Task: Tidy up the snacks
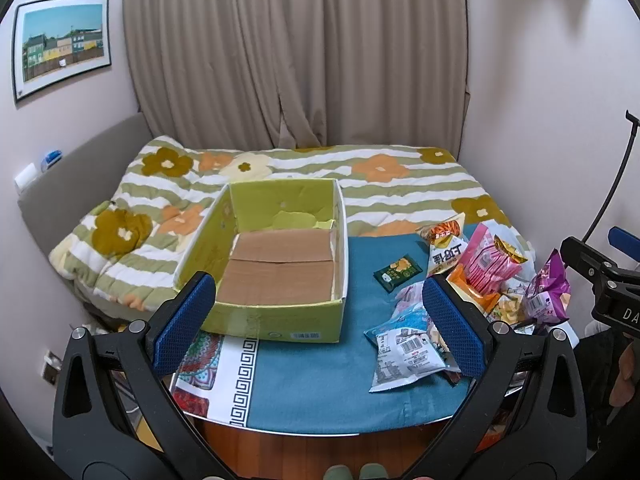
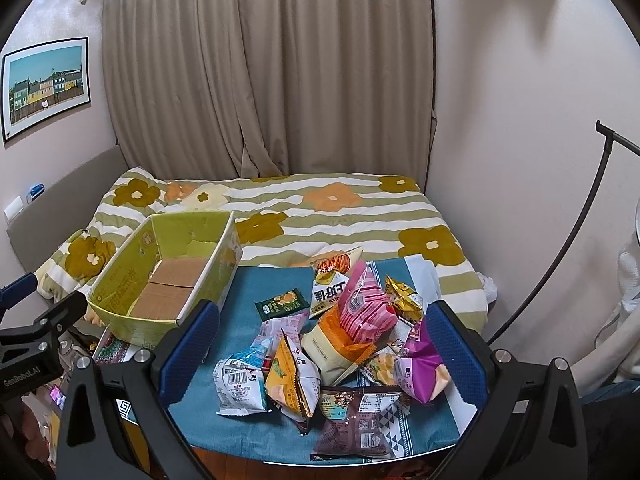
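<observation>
I hold both grippers, left (image 1: pixel 318 320) and right (image 2: pixel 322 354), spread wide and empty. The heap of crinkly snack packets (image 2: pixel 340 344) lies right of the empty green cardboard box (image 1: pixel 280 256). Sorting looks unstarted; next I'd pinch one packet.

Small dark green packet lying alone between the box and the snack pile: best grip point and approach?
The dark green packet lies flat on the blue cloth, apart from the pile, with its left side clear toward the box. Probably best: right gripper, now open, comes down from above and pinches across its short width at one crimped end; the flat pose leaves no raised edge for a side approach.
</observation>
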`<state>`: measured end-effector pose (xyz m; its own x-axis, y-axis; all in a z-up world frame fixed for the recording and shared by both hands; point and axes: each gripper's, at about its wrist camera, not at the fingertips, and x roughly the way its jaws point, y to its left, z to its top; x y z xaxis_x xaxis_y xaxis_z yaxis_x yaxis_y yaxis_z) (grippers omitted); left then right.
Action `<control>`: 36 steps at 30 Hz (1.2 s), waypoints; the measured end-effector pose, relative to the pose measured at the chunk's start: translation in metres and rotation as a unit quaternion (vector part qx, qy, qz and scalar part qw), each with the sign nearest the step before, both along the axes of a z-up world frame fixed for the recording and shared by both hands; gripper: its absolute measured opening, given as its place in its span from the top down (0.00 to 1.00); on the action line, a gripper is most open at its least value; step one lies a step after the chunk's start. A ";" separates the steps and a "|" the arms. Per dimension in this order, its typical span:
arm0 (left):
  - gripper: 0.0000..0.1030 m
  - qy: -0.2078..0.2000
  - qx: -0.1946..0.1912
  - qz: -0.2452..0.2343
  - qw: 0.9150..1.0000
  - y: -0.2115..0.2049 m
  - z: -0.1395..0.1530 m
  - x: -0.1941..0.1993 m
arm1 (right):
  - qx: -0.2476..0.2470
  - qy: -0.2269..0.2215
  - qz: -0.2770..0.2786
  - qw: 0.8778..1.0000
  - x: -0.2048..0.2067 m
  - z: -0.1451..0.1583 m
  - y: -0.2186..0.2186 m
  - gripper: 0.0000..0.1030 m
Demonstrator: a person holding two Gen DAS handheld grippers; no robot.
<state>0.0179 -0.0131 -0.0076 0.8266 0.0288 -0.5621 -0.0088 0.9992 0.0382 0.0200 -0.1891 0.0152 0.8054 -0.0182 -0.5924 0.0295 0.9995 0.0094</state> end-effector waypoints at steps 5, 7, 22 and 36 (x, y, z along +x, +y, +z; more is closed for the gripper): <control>0.00 0.000 0.000 0.000 1.000 -0.001 0.000 0.000 | 0.000 0.000 0.000 1.000 0.000 0.000 0.000 0.00; 0.00 0.000 0.000 0.000 1.000 -0.002 0.000 0.000 | 0.001 0.000 0.000 1.000 0.001 0.001 0.000 0.00; 0.00 0.056 -0.031 -0.054 0.996 -0.006 -0.017 0.024 | 0.003 0.018 -0.032 0.999 -0.004 -0.004 -0.014 0.00; 0.01 0.187 -0.077 -0.083 0.976 -0.027 -0.119 0.075 | 0.001 0.087 0.032 0.996 0.007 -0.080 -0.021 0.00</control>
<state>0.0930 -0.0400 -0.1265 0.5493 -0.1961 -0.8123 0.1385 0.9800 -0.1429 0.0268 -0.2098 -0.0650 0.6893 0.0320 -0.7237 -0.0332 0.9994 0.0125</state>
